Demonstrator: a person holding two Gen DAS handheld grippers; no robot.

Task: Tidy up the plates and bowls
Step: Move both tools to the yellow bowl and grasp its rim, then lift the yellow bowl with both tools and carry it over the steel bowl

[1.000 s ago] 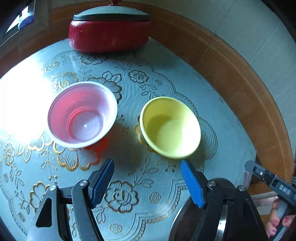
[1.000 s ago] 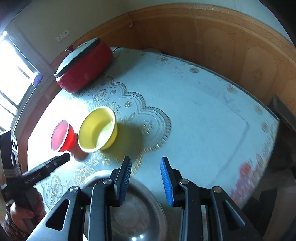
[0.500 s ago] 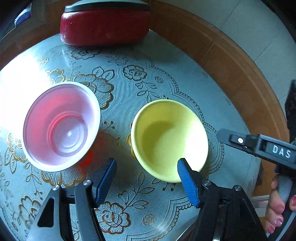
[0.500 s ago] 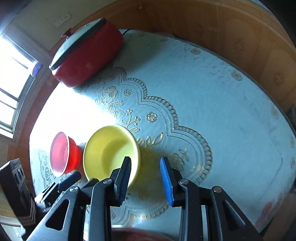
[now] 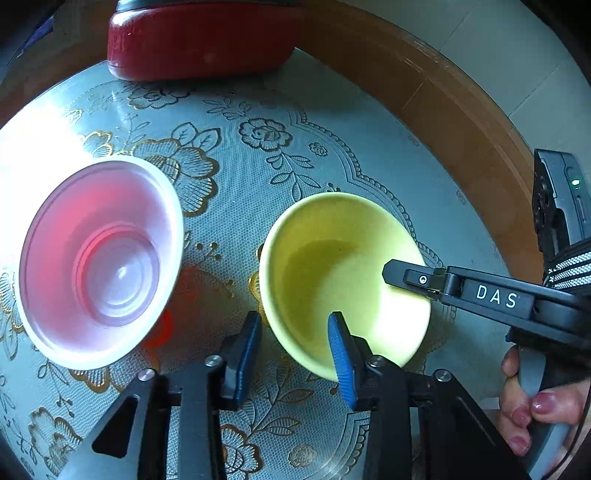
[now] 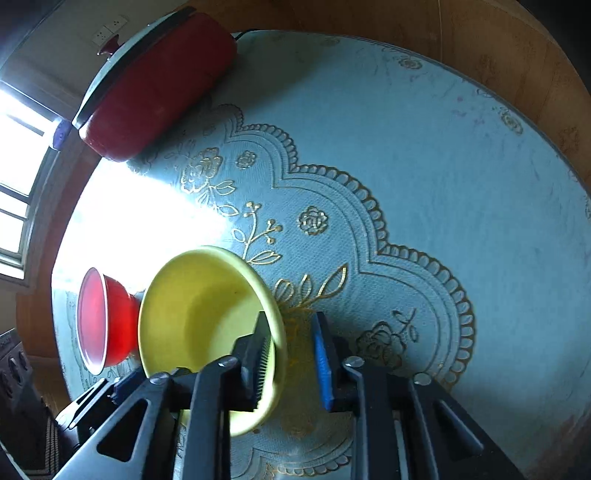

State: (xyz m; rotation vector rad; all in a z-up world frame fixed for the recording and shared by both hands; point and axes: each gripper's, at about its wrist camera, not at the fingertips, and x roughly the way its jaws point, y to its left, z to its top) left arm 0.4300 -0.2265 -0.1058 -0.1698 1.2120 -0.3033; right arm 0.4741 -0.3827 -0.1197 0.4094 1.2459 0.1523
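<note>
Round table [image 6: 461, 155], wooden rim [image 5: 443, 122], top covered by pale blue-green embossed cloth [image 5: 258, 206] with gold roses, leaves, scalloped border. Red electric cooker [image 6: 155, 88] with grey-green lid [image 6: 122, 62] at far edge of table, standing on cloth, dark cord trailing behind it. White wall sockets [image 6: 109, 31] on wall behind cooker. Bright window [image 6: 18, 177] at left, glare washing over cloth beneath. Tiled wall [image 5: 517, 62] beyond table rim.
</note>
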